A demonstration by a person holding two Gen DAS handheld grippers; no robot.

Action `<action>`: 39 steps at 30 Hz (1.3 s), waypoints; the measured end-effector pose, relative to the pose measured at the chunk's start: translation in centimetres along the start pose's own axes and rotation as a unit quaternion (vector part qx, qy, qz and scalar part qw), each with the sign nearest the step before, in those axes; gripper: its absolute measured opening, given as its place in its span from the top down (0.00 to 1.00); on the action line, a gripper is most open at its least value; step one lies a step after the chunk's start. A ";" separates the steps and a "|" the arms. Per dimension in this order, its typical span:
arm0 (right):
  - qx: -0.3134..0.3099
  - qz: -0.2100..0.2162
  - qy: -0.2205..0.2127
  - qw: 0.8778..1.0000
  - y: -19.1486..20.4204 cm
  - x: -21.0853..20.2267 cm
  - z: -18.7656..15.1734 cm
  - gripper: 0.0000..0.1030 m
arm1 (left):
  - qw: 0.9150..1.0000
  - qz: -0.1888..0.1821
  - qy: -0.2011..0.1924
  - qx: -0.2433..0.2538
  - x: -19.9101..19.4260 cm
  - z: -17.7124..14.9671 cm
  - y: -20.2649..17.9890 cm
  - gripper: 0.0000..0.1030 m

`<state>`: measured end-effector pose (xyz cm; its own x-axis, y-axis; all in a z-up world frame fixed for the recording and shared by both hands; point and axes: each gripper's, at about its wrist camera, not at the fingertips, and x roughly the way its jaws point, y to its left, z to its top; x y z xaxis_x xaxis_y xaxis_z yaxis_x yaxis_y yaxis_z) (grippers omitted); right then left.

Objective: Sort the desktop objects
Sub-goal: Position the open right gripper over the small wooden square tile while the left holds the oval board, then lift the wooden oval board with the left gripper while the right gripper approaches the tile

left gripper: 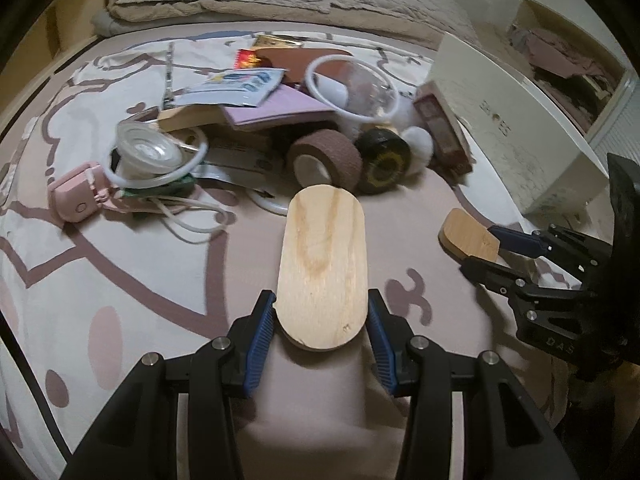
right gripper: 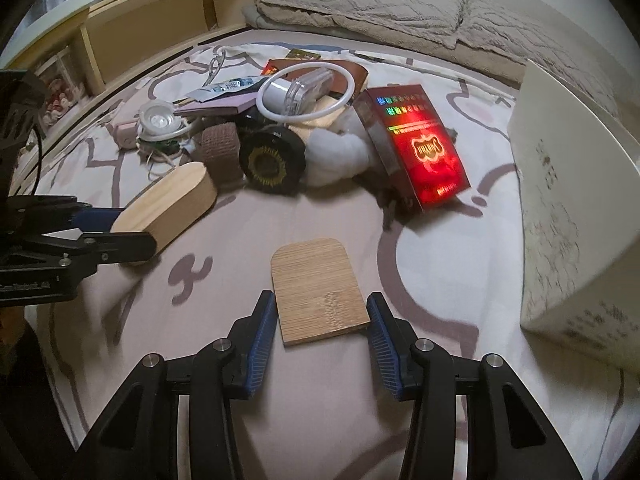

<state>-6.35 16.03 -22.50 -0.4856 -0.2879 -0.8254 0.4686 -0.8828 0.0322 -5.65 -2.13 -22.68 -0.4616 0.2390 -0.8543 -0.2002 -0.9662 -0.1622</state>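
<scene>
Two wooden pieces are held above the bedspread (left gripper: 120,280): the oval box (left gripper: 322,264) clamped in the left gripper (left gripper: 322,320), the flat bamboo lid (right gripper: 320,288) in the right gripper (right gripper: 322,316). Both seem light, stiff and smooth, so they are best gripped across the narrow sides.

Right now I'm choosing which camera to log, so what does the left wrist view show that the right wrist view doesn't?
Only the left wrist view: the left gripper clamping the oval wooden box from above.

Only the right wrist view: the wooden shelf, the red box face on, and the right gripper around the flat bamboo piece.

Both: the brown tape roll, the black tin, the cream box.
</scene>
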 end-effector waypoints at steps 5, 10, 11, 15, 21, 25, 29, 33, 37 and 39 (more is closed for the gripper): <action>0.008 -0.001 0.006 1.000 0.1 -1.0 -1.2 0.54 | 1.000 -0.011 0.000 0.027 0.1 -0.2 -1.3 0.56; 0.017 -0.010 0.009 1.000 0.0 -2.1 -2.5 0.54 | 0.997 -0.032 0.000 0.065 -0.1 -0.6 -3.0 0.56; 0.019 -0.019 0.009 1.000 0.0 -2.4 -2.7 0.54 | 0.996 -0.037 0.002 0.075 -0.1 -0.6 -3.4 0.56; 0.036 -0.029 0.011 0.999 -1.0 -3.0 -3.5 0.54 | 0.993 -0.055 0.007 0.106 0.0 -0.9 -4.7 0.56; 0.047 -0.029 0.010 0.998 -1.1 -2.9 -3.8 0.54 | 0.989 -0.051 0.015 0.136 0.3 -1.3 -6.1 0.56; 0.045 -0.026 0.014 0.999 -0.9 -2.8 -3.8 0.27 | 0.988 -0.049 0.035 0.144 0.6 -1.6 -6.5 0.31; 0.035 -0.044 0.020 0.998 -0.5 -2.9 -3.9 0.15 | 0.985 -0.041 0.055 0.160 0.8 -2.0 -6.7 0.26; 0.023 -0.070 0.027 0.997 -0.5 -2.7 -3.9 0.09 | 0.988 -0.034 0.054 0.139 0.8 -1.6 -5.8 0.26; 0.009 -0.094 0.028 0.995 -0.9 -2.8 -3.8 0.00 | 0.992 -0.030 0.053 0.112 0.7 -1.1 -4.3 0.26; 0.002 -0.110 0.029 0.993 -1.2 -2.8 -3.9 0.00 | 0.993 -0.026 0.053 0.103 0.5 -1.0 -3.6 0.26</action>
<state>-2.70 19.34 -22.43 -0.5326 -0.0651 -0.8439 0.3523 -0.9236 -0.1511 -4.33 1.35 -23.01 -0.3548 0.2653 -0.8965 -0.3980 -0.9105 -0.1120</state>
